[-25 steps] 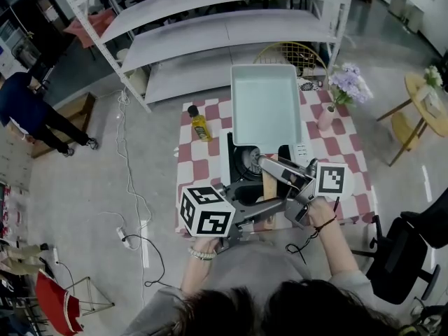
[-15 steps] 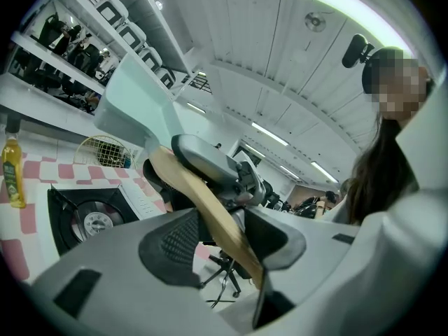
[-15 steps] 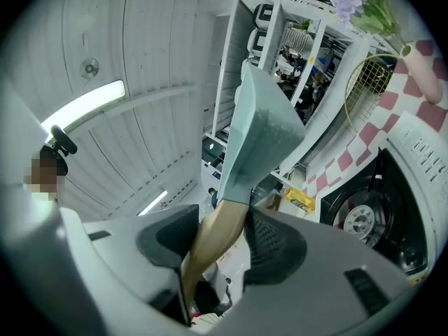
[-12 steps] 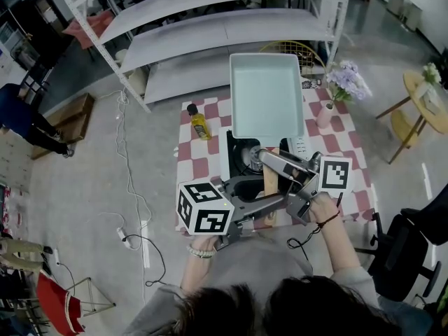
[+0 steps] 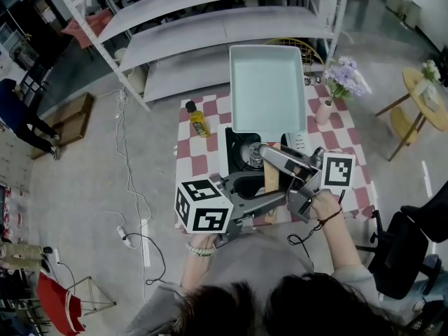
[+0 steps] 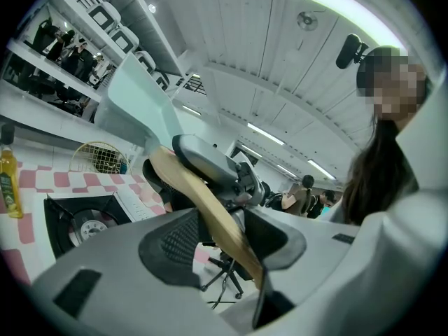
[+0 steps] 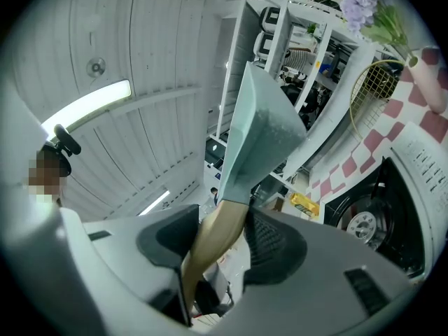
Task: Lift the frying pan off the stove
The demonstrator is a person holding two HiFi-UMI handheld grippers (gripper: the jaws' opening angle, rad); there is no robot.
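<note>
A pale teal square frying pan (image 5: 267,88) hangs in the air above the stove (image 5: 240,154), tilted up and away from me. Its wooden handle (image 5: 270,182) runs back toward me. My left gripper (image 5: 262,197) comes in from the left and is shut on the handle. My right gripper (image 5: 274,161) reaches in from the right and is shut on the handle nearer the pan. In the left gripper view the handle (image 6: 210,212) crosses between the pads of the left gripper (image 6: 217,242). In the right gripper view the handle (image 7: 213,240) and pan (image 7: 262,135) rise from the right gripper (image 7: 220,242).
The stove sits on a table with a red-checked cloth (image 5: 203,149). A yellow oil bottle (image 5: 198,122) stands at its left and a vase of lilac flowers (image 5: 336,89) at its right. A wire basket (image 7: 378,89) and white shelving (image 5: 210,26) lie beyond. A person (image 5: 21,114) walks at far left.
The pan has risen with both grippers and looks larger and higher in the head view. Both grips on the handle hold. The person at far left has walked on.
</note>
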